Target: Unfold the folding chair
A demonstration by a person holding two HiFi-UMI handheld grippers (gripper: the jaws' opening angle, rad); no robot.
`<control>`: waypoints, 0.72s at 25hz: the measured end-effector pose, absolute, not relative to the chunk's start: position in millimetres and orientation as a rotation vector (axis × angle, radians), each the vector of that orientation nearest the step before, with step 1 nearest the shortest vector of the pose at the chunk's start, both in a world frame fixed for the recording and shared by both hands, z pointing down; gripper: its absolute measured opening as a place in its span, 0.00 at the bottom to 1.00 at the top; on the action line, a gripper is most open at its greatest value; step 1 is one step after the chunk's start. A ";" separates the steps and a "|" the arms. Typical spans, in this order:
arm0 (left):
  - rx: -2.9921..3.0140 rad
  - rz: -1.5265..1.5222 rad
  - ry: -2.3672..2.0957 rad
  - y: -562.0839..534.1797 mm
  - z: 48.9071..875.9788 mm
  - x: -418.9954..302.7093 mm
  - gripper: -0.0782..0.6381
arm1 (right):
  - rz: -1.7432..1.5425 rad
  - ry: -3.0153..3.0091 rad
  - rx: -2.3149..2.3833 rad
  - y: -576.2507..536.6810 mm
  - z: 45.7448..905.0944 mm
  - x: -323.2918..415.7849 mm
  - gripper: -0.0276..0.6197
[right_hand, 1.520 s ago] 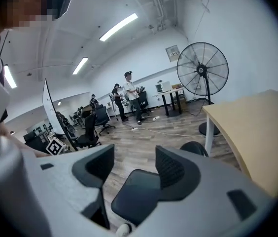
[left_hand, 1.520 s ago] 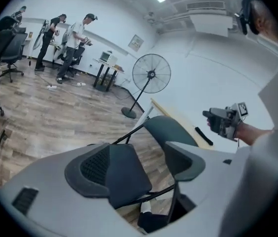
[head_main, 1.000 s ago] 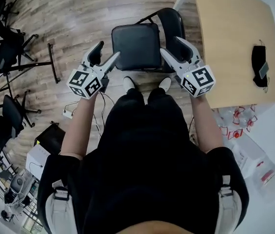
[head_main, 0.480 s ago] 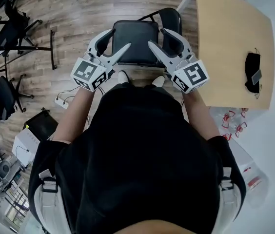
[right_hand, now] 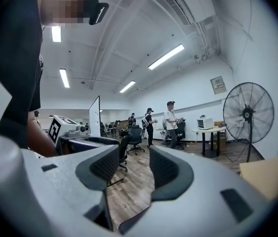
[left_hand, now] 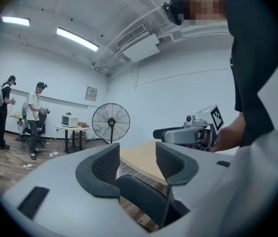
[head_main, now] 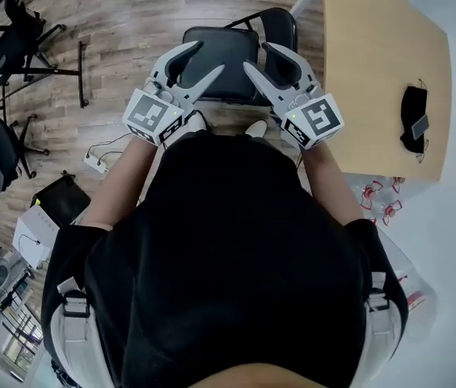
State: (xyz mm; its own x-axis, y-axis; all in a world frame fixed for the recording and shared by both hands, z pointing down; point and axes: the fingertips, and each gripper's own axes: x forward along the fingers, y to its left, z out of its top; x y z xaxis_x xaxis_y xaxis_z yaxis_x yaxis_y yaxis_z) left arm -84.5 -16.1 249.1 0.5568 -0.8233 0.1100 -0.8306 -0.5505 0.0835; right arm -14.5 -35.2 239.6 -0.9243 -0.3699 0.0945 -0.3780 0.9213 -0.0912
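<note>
Left gripper (head_main: 209, 57) and right gripper (head_main: 256, 56) have just been closing their jaws, yet both pairs stand apart and grasp nothing (the pads touch only air). Just below them the folding chair (head_main: 228, 43) stands opened out on the wooden floor (head_main: 123, 31), seat flat, beside the table (head_main: 382, 71).

Pale wooden counter (head_main: 382, 55) stands on brown plank floor (head_main: 123, 23). On the counter, near its right edge: black soft object (head_main: 412, 128), kind unclear. On the floor by the counter's near corner: small red-and-white items (head_main: 380, 204). Well left of the counter: black wheeled office chairs (head_main: 10, 43) and a white power strip (head_main: 93, 162). Beyond the counter: round pedestal fan (left_hand: 110, 123) and two standing persons (left_hand: 33, 117).
</note>
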 end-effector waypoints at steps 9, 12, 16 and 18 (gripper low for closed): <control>2.654 0.087 -1.438 -22.9 250.4 -87.8 0.38 | 0.176 -3.002 0.597 -41.7 238.5 -16.9 0.32; 2.649 0.080 -1.433 -24.1 250.5 -88.8 0.37 | 0.173 -3.002 0.591 -42.8 238.0 -17.5 0.32; 2.652 0.079 -1.415 -25.7 250.7 -88.7 0.37 | 0.164 -3.002 0.591 -44.5 237.9 -17.8 0.32; 2.647 0.078 -1.417 -25.7 251.3 -89.0 0.37 | 0.163 -3.001 0.588 -44.2 239.3 -17.3 0.32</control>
